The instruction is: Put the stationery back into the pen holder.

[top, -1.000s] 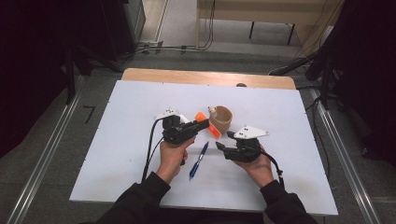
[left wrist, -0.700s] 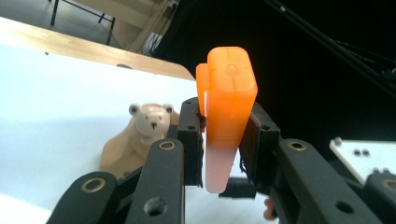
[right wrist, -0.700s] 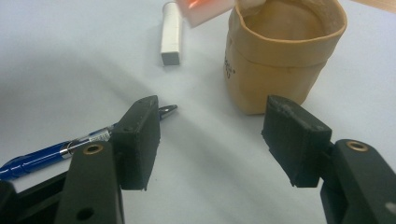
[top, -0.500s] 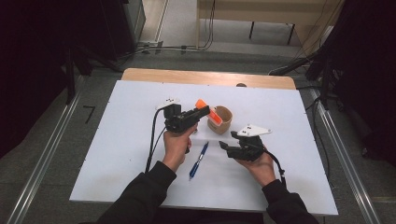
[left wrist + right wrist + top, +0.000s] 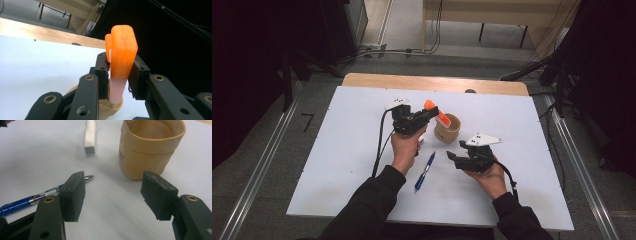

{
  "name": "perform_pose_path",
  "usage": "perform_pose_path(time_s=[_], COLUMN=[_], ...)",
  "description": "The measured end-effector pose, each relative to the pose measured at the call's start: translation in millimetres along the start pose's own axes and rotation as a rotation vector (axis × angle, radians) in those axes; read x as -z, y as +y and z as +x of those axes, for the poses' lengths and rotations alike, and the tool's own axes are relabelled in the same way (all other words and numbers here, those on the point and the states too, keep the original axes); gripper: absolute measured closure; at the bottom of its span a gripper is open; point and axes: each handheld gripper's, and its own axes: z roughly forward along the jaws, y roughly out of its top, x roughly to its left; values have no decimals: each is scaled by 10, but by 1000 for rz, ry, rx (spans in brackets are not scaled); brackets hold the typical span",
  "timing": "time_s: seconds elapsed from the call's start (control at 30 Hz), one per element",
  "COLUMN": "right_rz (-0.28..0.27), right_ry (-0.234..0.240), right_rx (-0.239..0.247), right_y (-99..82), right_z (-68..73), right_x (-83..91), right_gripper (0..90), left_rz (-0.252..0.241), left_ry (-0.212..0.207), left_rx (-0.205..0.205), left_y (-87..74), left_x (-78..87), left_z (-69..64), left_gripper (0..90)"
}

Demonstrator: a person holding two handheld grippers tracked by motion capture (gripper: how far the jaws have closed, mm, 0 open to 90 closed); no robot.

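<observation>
the left gripper (image 5: 428, 114) has its jaws clenched on an orange-capped highlighter marker with a pale barrel (image 5: 121, 60), held tilted over the small tan paper-like cup (image 5: 447, 128), probably to drop it in; the right gripper (image 5: 457, 156), jaws released and bare, waits near the blue ballpoint pen (image 5: 424, 172) on the white table (image 5: 337, 150), likely next

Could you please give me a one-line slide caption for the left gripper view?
Left gripper clamps an orange-capped marker above the tan cup.
</observation>
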Motion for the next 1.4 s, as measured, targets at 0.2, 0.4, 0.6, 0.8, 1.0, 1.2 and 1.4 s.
perform_pose_path(time_s=[0.2,0.4,0.6,0.8,1.0,1.2,1.4], right_rz=[0,3,3,9,8,8,12], right_ry=[1,1,0,-1,-2,0,2], right_rx=[-2,-3,-6,-3,-6,-4,-6], right_y=[-1,-2,-4,-7,-7,-9,-11], right_z=[3,10,5,18,9,12,13], right_x=[2,-4,-6,-17,-10,-13,-17], right_gripper=[344,344,345,345,346,346,347], left_rz=[10,17,27,46,71,98,105], left_ry=[15,32,55,65,92,119,125], left_rx=[-32,-57,-127,-152,-172,-171,-164], left_y=[6,6,-4,19,31,19,7], left_x=[-86,-158,-199,-297,-413,-495,-517], left_z=[-18,-32,-88,-119,-115,-69,-43], left_gripper=[726,725,725,725,724,723,717])
